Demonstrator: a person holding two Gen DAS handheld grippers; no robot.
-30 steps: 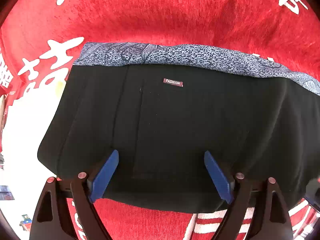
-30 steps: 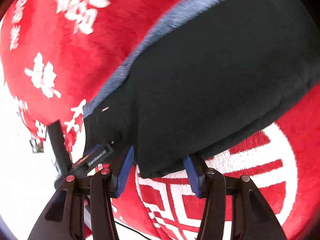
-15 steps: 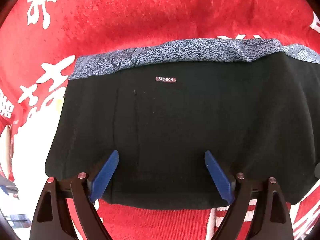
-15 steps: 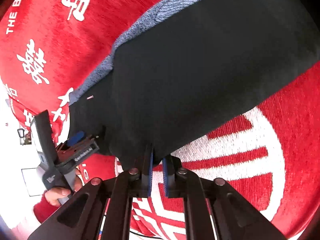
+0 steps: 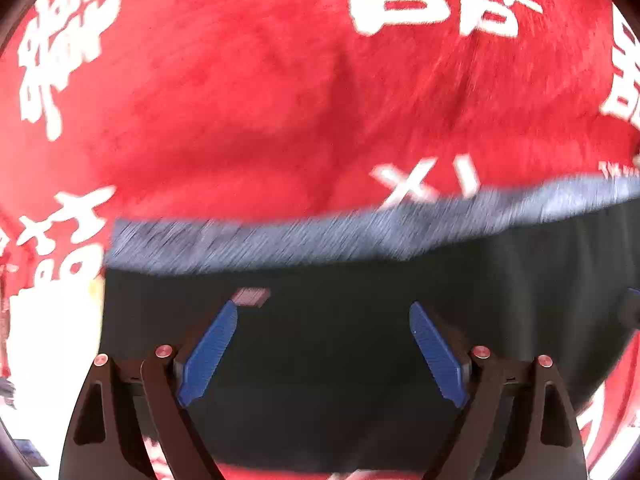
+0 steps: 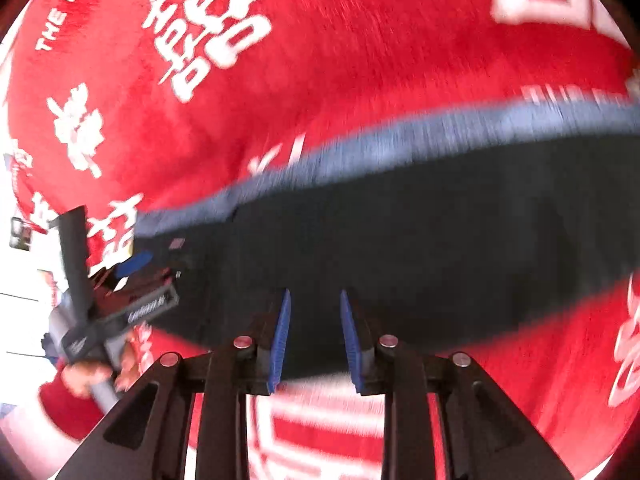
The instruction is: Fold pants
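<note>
The black pants [image 5: 340, 340] lie folded on the red cloth, with a blue-grey patterned band [image 5: 280, 240] along the far edge and a small label [image 5: 251, 297]. My left gripper [image 5: 323, 354] is open, its blue pads wide apart over the pants' near part. In the right wrist view the pants [image 6: 420, 248] fill the middle. My right gripper [image 6: 314, 338] is open a little, pads over the pants' near edge, nothing held. The left gripper [image 6: 132, 276] shows there at the pants' left end. Both views are motion-blurred.
A red cloth with white characters [image 5: 280, 100] covers the surface all around the pants [image 6: 360, 40]. A white area [image 5: 48, 340] lies past the cloth's left edge. The person's hand [image 6: 88, 380] holds the left gripper's handle.
My right gripper had shut at the pants' near edge and has now opened part way. Both grippers have moved forward over the pants, which sit lower in both views.
</note>
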